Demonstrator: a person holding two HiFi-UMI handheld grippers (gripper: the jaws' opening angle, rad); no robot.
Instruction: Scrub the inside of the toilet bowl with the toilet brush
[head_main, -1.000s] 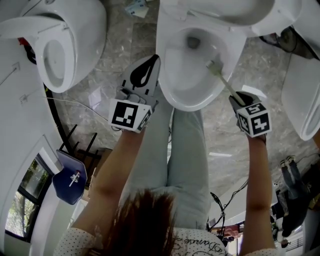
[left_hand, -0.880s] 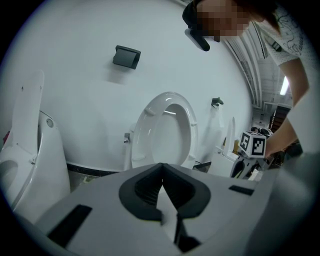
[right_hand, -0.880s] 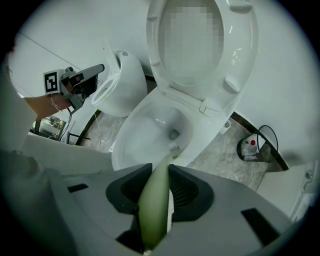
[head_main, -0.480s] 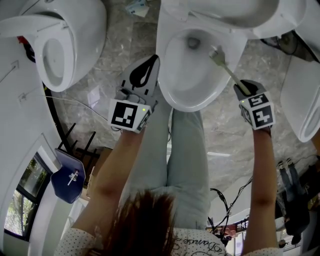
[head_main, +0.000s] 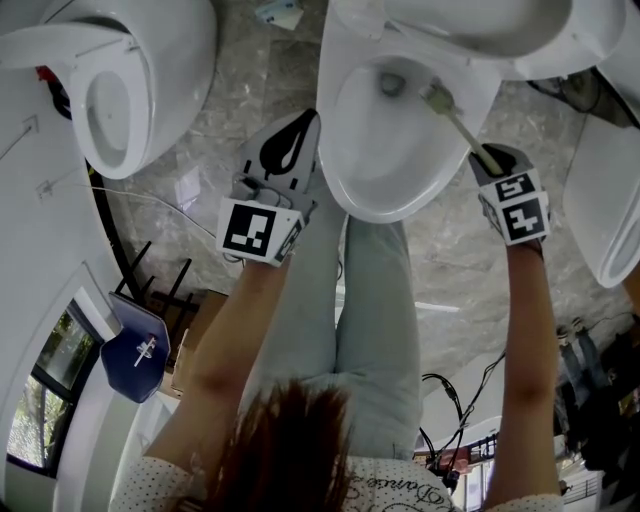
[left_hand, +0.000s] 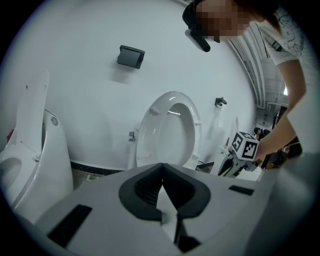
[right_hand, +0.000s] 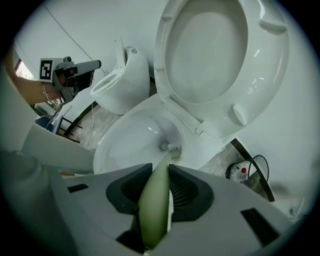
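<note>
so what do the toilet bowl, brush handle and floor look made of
Toilet bowl: glazed ceramic, probably; white, glossy, with bright highlights.
Brush handle: likely plastic; pale green, smooth, a dull sheen.
Floor: polished stone or stone-look tile; grey with marbled veining, which one I cannot tell.

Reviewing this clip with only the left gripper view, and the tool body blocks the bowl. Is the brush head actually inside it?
Observer: Yes. The head view shows the toilet brush head inside the toilet bowl, beside the drain opening.
Operator: Is the right tool gripping it?
Observer: Yes. The right gripper view shows the right tool shut on its pale green handle.
Operator: And mine, relative to the bowl?
Observer: The head view puts the left tool outside it, by the left rim.
</note>
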